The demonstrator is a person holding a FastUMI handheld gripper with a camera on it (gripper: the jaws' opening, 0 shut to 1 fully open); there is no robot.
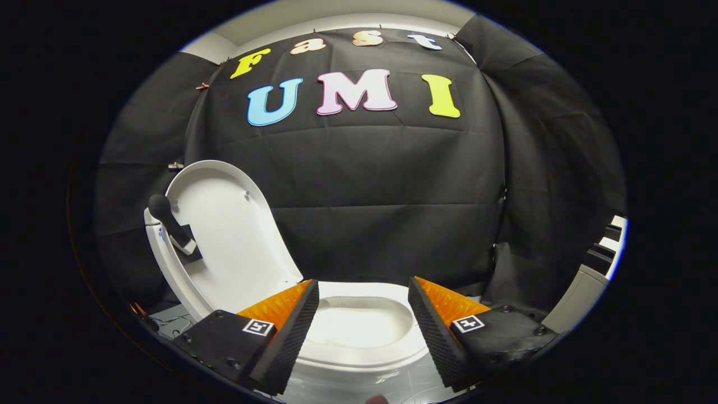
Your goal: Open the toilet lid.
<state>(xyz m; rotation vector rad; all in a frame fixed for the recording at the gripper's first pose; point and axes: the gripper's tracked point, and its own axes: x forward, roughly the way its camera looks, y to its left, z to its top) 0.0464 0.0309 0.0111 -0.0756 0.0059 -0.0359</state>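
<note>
The white toilet lid stands raised, tilted back to the left above the bowl, its underside facing me. A black knob handle sticks out from the lid's left edge. The white seat and bowl lie uncovered just ahead of and between my fingers. My gripper is open, with its orange and black fingers spread wide on either side of the bowl and nothing held between them. The lid stands apart from the left finger.
Black cloth walls close the booth behind and on both sides. A grey and white unit stands at the right. Thin wires lie on the floor left of the toilet base.
</note>
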